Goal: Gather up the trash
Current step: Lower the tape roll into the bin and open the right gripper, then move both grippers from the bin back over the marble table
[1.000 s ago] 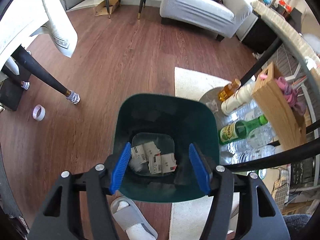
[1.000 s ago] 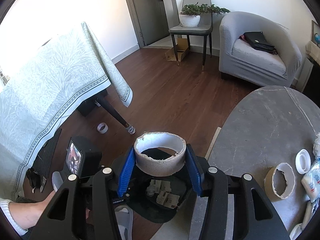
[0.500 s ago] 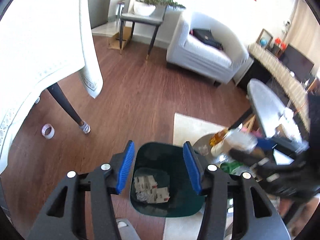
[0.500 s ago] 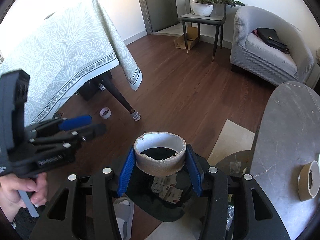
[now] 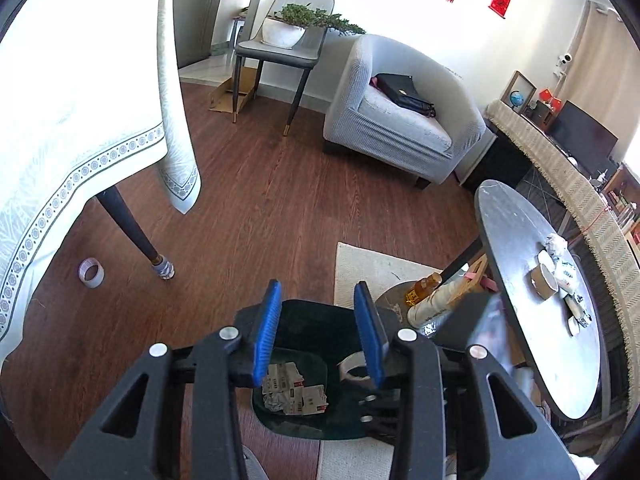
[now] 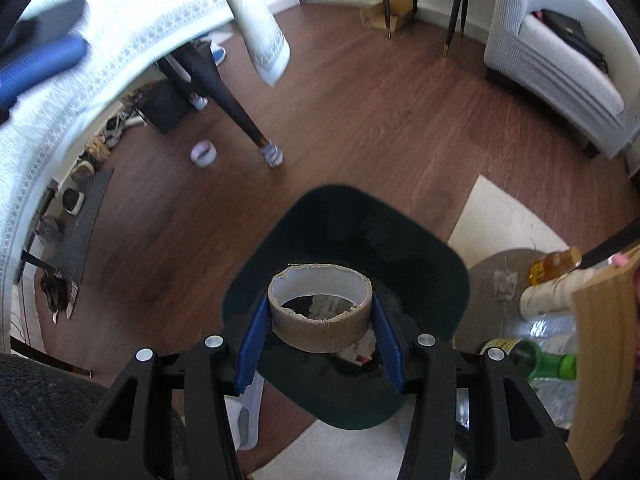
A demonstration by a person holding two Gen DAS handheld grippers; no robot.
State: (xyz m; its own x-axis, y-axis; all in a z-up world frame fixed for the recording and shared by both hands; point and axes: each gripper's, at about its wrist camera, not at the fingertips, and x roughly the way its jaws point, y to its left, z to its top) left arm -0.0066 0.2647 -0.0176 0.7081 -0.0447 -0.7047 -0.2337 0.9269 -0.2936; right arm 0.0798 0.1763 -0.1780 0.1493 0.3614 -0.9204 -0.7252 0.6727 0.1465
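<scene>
Left wrist view: the left gripper (image 5: 318, 330) hangs above the dark green bin (image 5: 316, 420), its blue pads at a middling gap and closing, with nothing between them. Crumpled printed paper (image 5: 294, 394) lies on the bin's bottom, below the pads. More trash sits well apart on the round grey table (image 5: 516, 272), among it a used tape core (image 5: 544, 280).

Right wrist view: the right gripper (image 6: 320, 330) clamps a cardboard tape core (image 6: 320, 312) by its outer wall, one pad on each side, open end up. The core hangs directly over the bin's (image 6: 440, 276) mouth, with paper visible through its hole.
</scene>
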